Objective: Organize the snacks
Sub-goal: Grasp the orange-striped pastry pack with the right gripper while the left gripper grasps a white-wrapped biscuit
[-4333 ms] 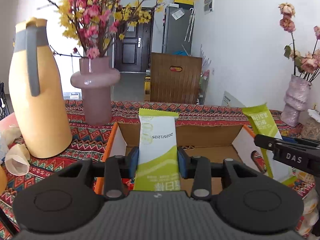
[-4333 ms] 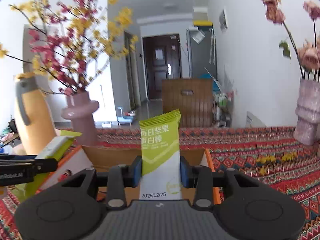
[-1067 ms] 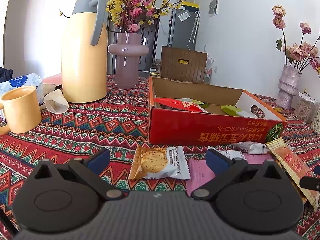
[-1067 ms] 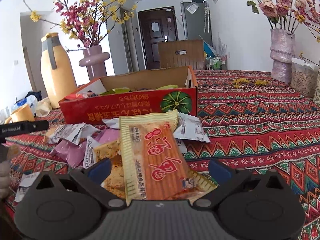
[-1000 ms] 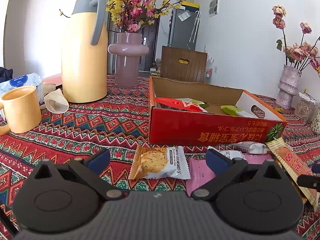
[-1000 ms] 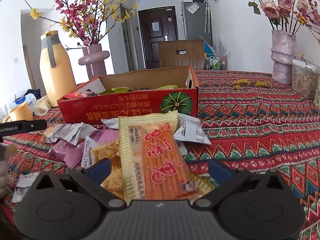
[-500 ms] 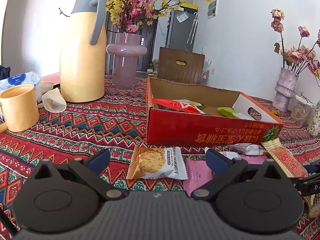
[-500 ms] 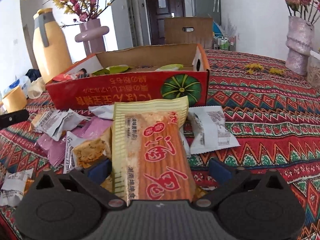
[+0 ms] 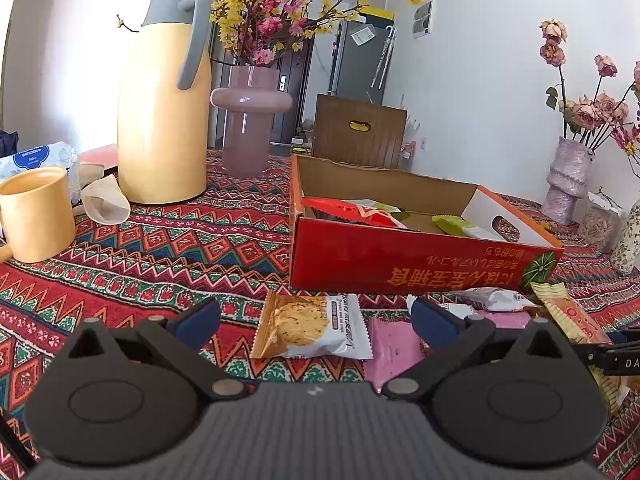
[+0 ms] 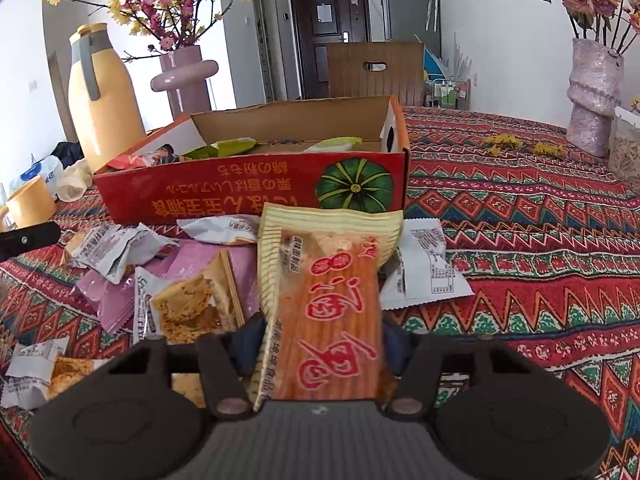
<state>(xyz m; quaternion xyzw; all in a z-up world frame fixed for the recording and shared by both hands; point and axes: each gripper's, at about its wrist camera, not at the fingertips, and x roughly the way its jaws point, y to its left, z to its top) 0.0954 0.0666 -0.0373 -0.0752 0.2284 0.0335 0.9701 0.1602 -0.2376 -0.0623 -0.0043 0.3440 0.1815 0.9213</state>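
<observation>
The right gripper [image 10: 316, 344] pinches the orange packet [image 10: 328, 292] low down, in front of the box [image 10: 256, 188]. Held there, it could sag or slip. The left gripper [image 9: 314, 318] hangs wide open around the biscuit pack [image 9: 308, 326].

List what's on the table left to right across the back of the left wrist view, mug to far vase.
Yellow mug → crumpled paper cup → yellow thermos jug → pink vase with blossoms → red cardboard box → pale textured vase of dried roses.
</observation>
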